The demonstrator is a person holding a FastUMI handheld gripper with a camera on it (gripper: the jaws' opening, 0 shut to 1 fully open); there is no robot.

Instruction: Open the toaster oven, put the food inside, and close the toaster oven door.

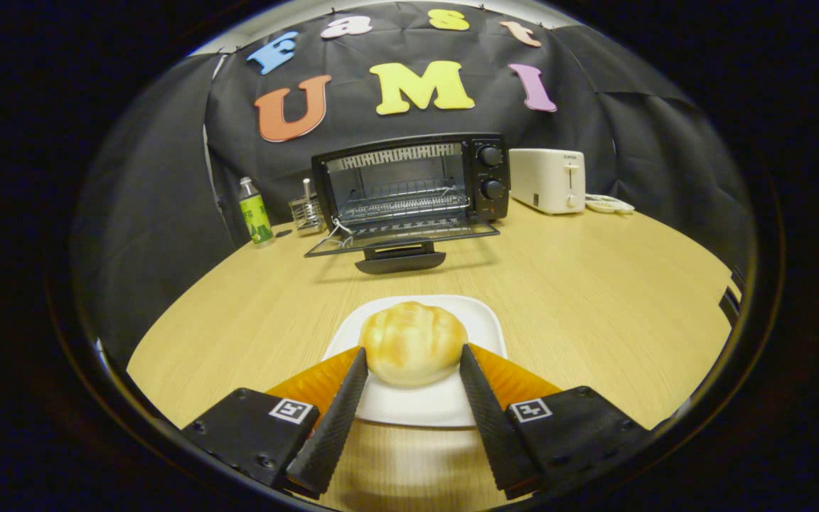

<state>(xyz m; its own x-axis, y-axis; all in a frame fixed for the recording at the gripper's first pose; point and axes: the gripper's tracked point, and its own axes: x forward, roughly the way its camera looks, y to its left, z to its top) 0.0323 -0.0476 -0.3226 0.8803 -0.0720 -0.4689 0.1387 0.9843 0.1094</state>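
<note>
A round golden bread bun [413, 341] lies on a white square plate [409, 409] near the front of the wooden table. My gripper [414, 352] has one finger against each side of the bun, and both tips touch its crust, so it is shut on the bun. The bun still rests on the plate. Beyond it, at the back of the table, stands the black toaster oven [409, 181]. Its glass door [399, 238] is folded down flat, with the dark handle [400, 260] pointing toward me. A wire rack [402, 206] shows inside the cavity.
A white pop-up toaster [547, 180] stands right of the oven, with a small white dish [609, 205] beside it. Left of the oven are a metal wire holder [306, 211] and a green-labelled bottle [255, 212]. Bare tabletop [580, 284] lies between the plate and the oven.
</note>
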